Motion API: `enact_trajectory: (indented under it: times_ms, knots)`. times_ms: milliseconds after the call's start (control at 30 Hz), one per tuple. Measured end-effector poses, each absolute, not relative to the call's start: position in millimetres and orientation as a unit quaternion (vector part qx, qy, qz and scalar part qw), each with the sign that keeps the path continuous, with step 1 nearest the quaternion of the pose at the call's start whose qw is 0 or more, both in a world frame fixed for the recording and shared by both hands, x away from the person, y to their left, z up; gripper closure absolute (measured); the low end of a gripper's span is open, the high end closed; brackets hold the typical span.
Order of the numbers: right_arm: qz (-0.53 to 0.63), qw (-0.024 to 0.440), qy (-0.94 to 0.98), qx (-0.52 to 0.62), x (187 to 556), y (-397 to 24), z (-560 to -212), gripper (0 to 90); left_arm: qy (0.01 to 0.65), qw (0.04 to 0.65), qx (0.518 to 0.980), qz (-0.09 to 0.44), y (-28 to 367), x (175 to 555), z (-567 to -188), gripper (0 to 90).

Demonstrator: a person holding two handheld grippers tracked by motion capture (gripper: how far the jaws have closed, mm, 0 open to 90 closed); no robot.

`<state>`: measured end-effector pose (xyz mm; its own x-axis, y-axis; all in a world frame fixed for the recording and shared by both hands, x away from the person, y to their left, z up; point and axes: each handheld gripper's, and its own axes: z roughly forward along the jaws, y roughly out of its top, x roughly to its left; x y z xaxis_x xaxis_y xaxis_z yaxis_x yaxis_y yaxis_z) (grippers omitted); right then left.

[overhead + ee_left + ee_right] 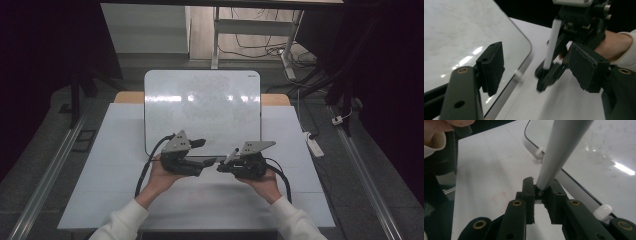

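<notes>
Nearest, two sleeved forearms entering from the bottom edge, each hand wrapped around a black claw. Right claw (223,167) clamped tight on a slim white plastic marker pen (231,156), gripped at its lower end, barrel smooth and round, tilted up and away from the pads. Left claw (210,161) gaping wide with nothing between its ribbed, matte pads (491,67), tips just beside the right claw's tips and the pen. Beneath both, a pale, flat white table (125,200). Just beyond the claws, a glossy rounded-corner whiteboard (200,110) lying on the table, faintly smudged, with small white plastic feet (602,211) along its near edge.
</notes>
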<state>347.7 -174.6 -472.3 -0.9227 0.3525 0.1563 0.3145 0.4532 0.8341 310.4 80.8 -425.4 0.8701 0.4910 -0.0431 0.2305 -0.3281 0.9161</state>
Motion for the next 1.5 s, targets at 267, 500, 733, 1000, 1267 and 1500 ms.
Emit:
enact_trajectory:
  times_ms: [267,500,733,1000,1267,1500]
  knots:
    - [0.471,0.008,0.863,0.183,347.3,-168.2,-476.8,77.3,0.196,0.541,0.815,0.072,56.0,328.8,-432.8,43.9]
    - [0.452,-0.006,0.876,0.169,347.1,-163.3,-480.5,77.3,0.173,0.542,0.822,0.037,43.3,339.2,-441.1,66.1]
    - [0.429,-0.019,0.889,0.160,348.2,-166.4,-481.3,77.3,0.171,0.539,0.824,0.032,46.0,340.3,-441.4,80.9]
    - [0.498,0.118,0.830,0.224,323.1,-176.9,-471.0,56.9,0.217,0.554,0.801,0.065,53.9,338.4,-437.8,81.2]
    - [0.504,0.270,0.769,0.285,286.6,-159.5,-470.4,58.0,0.262,0.563,0.779,0.085,46.7,336.8,-442.5,81.2]
    - [0.487,0.305,0.760,0.302,290.7,-151.6,-469.9,72.9,0.272,0.572,0.768,0.097,36.8,332.9,-441.9,81.2]
